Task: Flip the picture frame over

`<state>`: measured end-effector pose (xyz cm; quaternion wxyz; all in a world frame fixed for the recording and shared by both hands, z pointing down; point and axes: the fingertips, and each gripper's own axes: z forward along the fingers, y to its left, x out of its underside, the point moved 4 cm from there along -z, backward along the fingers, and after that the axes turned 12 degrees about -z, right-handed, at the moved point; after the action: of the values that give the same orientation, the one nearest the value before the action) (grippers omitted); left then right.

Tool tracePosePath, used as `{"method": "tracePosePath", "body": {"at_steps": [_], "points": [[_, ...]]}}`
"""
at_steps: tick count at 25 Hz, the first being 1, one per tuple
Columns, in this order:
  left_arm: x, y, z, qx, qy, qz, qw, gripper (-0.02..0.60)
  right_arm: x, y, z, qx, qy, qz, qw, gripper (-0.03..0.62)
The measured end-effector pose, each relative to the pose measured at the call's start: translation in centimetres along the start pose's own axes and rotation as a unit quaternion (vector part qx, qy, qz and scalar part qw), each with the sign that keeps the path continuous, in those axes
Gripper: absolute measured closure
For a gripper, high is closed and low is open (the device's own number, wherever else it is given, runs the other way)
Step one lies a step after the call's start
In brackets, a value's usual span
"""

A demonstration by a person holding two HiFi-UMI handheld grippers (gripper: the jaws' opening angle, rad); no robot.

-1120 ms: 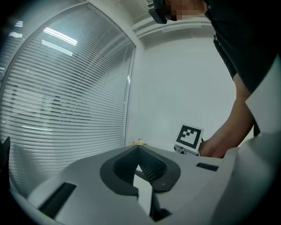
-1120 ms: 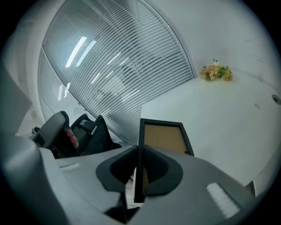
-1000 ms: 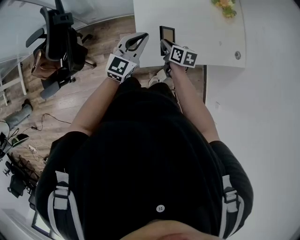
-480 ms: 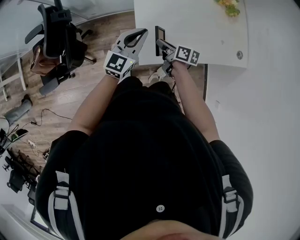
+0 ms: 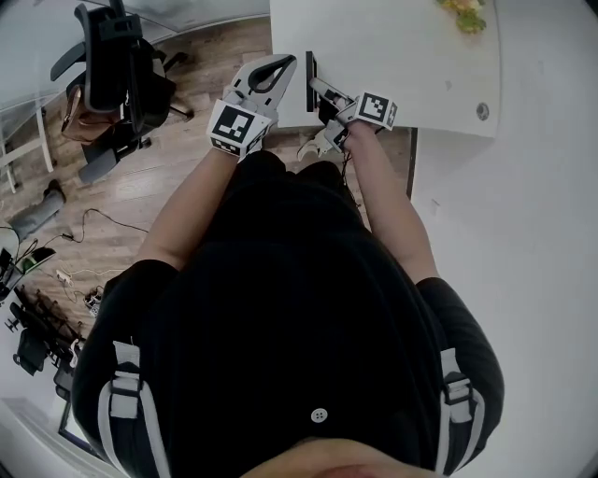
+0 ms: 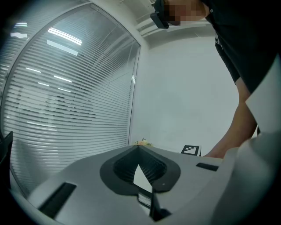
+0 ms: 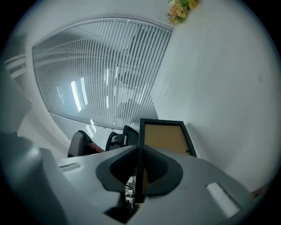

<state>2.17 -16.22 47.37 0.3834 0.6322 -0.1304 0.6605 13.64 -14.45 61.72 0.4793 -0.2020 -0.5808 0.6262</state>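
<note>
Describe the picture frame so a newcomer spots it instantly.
Find the white table at the top of the head view, then its near left corner. There the right claw grips a black rectangular picture frame with a tan panel, held on edge. Unlike the yellow flower bunch at the far end, it is dark and flat.

Picture frame bottom behind fingers

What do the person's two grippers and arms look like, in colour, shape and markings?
Both the left gripper and the right gripper have light grey bodies with dark ribbed pads inside the jaws. Each carries a cube with black-and-white square markers. The person wears a black short-sleeved top.
</note>
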Motion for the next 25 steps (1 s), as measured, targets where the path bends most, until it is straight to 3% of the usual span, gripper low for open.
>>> {"method": "tracePosePath", "body": {"at_steps": [7,11,18,25], "points": [[0.5,-0.6,0.5,0.005,0.005,-0.007,1.0,0.577,0.4,-1.0,0.5,-0.056,-0.023,0.067,0.996,0.543],[0.9,-0.7,0.6,0.002,0.006,-0.01,0.9999,0.577,0.8,-1.5,0.8,-0.079,-0.026,0.078,0.993,0.543],[1.1,-0.4,0.7,0.001,0.002,-0.014,0.9999,0.577,0.8,-2.9,0.2,-0.084,-0.028,0.075,0.993,0.542],[1.2,0.0,0.5,0.007,0.0,-0.017,0.9998,0.577,0.5,-3.3,-0.3,-0.061,-0.03,0.057,0.996,0.539]]}}
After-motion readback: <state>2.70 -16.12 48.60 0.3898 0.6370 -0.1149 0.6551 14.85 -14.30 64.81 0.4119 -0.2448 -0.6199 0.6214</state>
